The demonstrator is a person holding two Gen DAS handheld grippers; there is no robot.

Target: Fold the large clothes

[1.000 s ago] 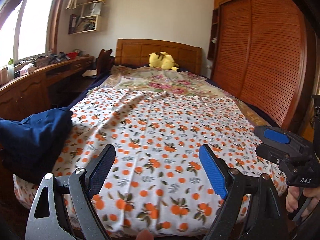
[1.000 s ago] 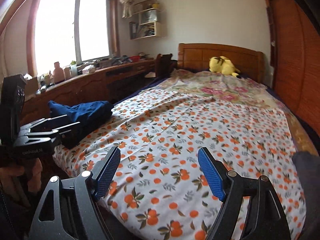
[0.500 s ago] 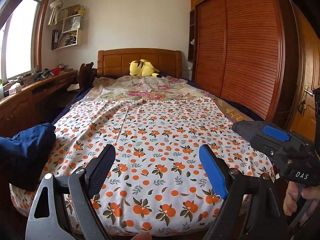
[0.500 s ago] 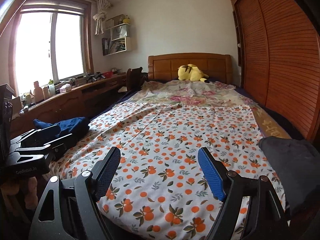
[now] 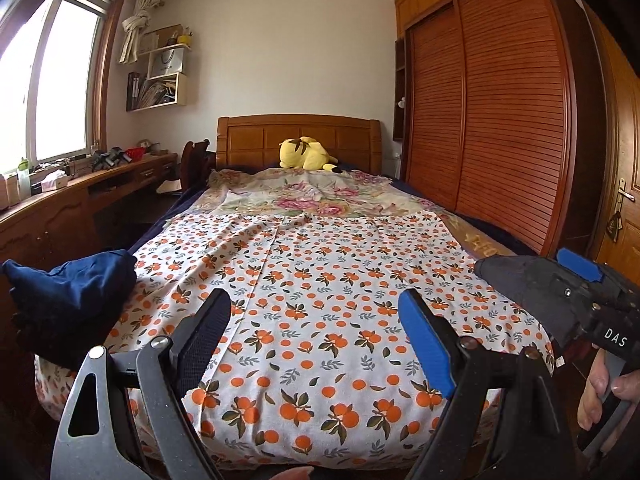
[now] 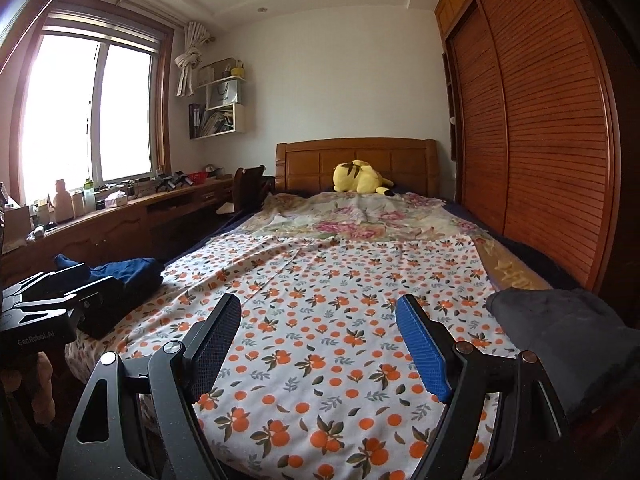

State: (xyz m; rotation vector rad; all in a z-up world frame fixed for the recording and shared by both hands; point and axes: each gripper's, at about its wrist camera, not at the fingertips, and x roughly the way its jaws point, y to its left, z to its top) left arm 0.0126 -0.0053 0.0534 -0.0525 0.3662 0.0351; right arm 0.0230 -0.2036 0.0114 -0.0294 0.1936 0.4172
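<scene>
Bed (image 5: pixel 320 320) fills both views, covered with a white sheet (image 6: pixel 340 320) printed all over with little oranges, and everything else sits around it. Up at the headboard (image 5: pixel 298 136) end there's a pink floral blanket (image 5: pixel 312 196) and a yellow plush (image 5: pixel 306 154) flopped on top of it.

Clothes-wise, a navy garment (image 5: pixel 68 292) is bunched up on the bed's near left corner, rumpled, partly hanging off the edge. Over on the near right corner there's a dark grey garment (image 6: pixel 560 332), also just a heap. Neither one is spread out or folded.

Left gripper (image 5: pixel 316 328) hangs off the foot of the bed, jaws wide apart, nothing between them but a view of the sheet. Right gripper (image 6: pixel 318 332) is the same deal: jaws spread, empty, pointed up the bed toward the headboard. In the left wrist view the right gripper shows up to the right of the bed foot, just in front of the grey heap, with a hand (image 5: pixel 608 392) wrapped on its handle. In the right wrist view the left gripper's body sits right by the navy garment; can't tell if it's touching it.

Left of the bed runs a long wooden desk (image 6: pixel 120 216) under the window (image 6: pixel 88 112), cluttered with bottles and bits. Right of the bed is a slatted wardrobe (image 5: pixel 500 120).
</scene>
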